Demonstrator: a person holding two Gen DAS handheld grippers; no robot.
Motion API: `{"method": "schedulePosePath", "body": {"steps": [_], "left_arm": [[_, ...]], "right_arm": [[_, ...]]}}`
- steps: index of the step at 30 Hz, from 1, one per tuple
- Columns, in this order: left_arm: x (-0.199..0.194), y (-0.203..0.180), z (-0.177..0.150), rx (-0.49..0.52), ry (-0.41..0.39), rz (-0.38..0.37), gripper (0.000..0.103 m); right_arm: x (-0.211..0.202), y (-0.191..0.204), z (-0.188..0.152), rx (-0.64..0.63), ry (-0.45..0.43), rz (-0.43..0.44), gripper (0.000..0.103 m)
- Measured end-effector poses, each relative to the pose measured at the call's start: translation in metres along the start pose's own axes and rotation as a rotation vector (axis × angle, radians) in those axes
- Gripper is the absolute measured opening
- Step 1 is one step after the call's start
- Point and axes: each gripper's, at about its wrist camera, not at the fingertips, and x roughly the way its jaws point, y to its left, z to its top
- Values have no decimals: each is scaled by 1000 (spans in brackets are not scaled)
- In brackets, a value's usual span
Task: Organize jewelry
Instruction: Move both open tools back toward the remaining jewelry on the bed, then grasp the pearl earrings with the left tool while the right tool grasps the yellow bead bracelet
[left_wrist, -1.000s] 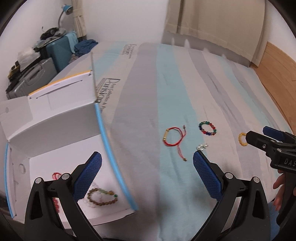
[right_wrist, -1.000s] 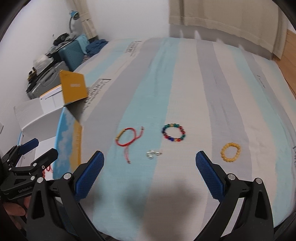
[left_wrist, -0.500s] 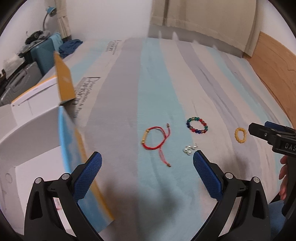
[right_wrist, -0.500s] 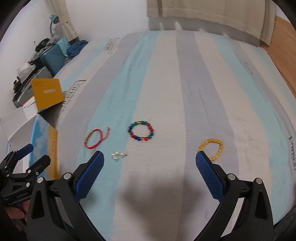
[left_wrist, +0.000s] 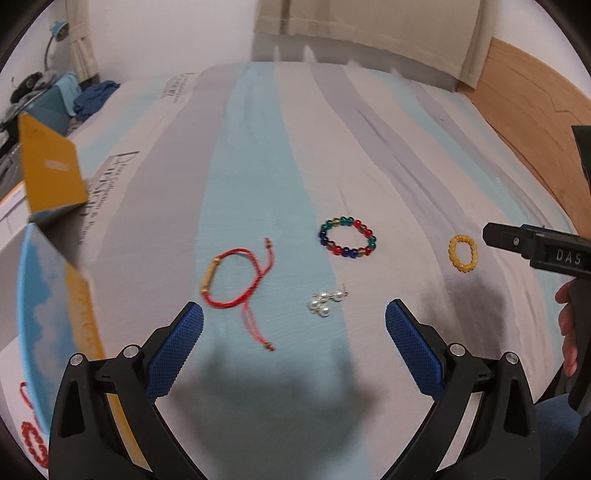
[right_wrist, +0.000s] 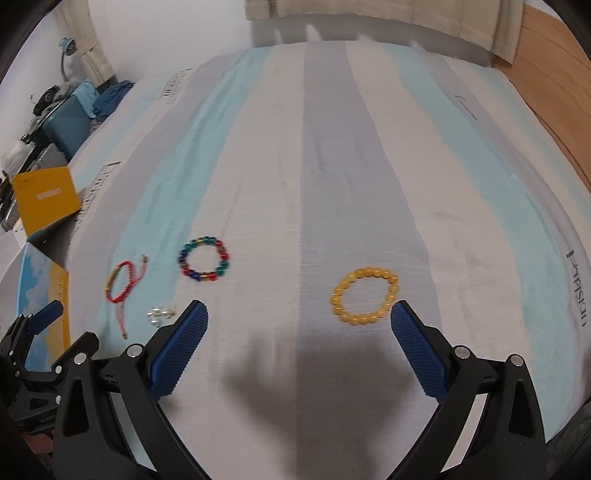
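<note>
Nearest the left wrist camera, the left gripper (left_wrist: 294, 318) hangs over the striped bedspread (left_wrist: 258, 155) with its 2 blue-padded fingers (left_wrist: 173, 352) spread wide and nothing between them. The right gripper (right_wrist: 299, 317) is likewise wide open and empty above the bedspread.

Taking the pearl earrings (left_wrist: 325, 303) as the landmark: they lie just ahead of the left gripper, loose on the bedspread. Just left of them lies the red cord bracelet (left_wrist: 232, 277), its tail trailing back toward the camera. Just beyond them sits the multicolored bead bracelet (left_wrist: 347, 238). Well to their right lies the yellow bead bracelet (right_wrist: 365, 295), just ahead of the right gripper, close to its right finger. Far to their left stands an open cardboard box (left_wrist: 48, 302) with red beads (left_wrist: 33, 439) inside it.
</note>
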Motion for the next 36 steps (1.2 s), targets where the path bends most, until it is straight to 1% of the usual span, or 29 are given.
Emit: {"method": "schedulePosePath", "body": {"steps": [5,10,16,18,20,23,28,31,33,36], "left_arm": [[23,-13,1,15,15,-17,97],[41,-26,-2,40,13,-40,97],[61,-35,-2,66,9,-33,95],[67,-36,-2,73,14,-33,88],[72,-34,-4,77,20,-36,84],[81,-32,-4,72,26,-36,79],[94,-28,-6,53,56,-44,71],[98,-28,-8,58,51,-32,66],[99,-28,-9,59,47,-24,61],[100,-29,-11,62,45,-13,57]], "right_arm": [[11,-16,2,17,10,-16,95],[25,-23,2,23,24,-23,95],[48,-29,2,37,45,-13,95],[55,-30,1,36,55,-10,95],[62,-33,1,42,62,-13,95],[72,-38,1,64,74,-4,92],[84,-43,0,79,79,-3,89],[94,-50,-2,110,84,2,87],[102,-55,-6,129,95,8,85],[110,-56,-9,118,94,5,83]]}}
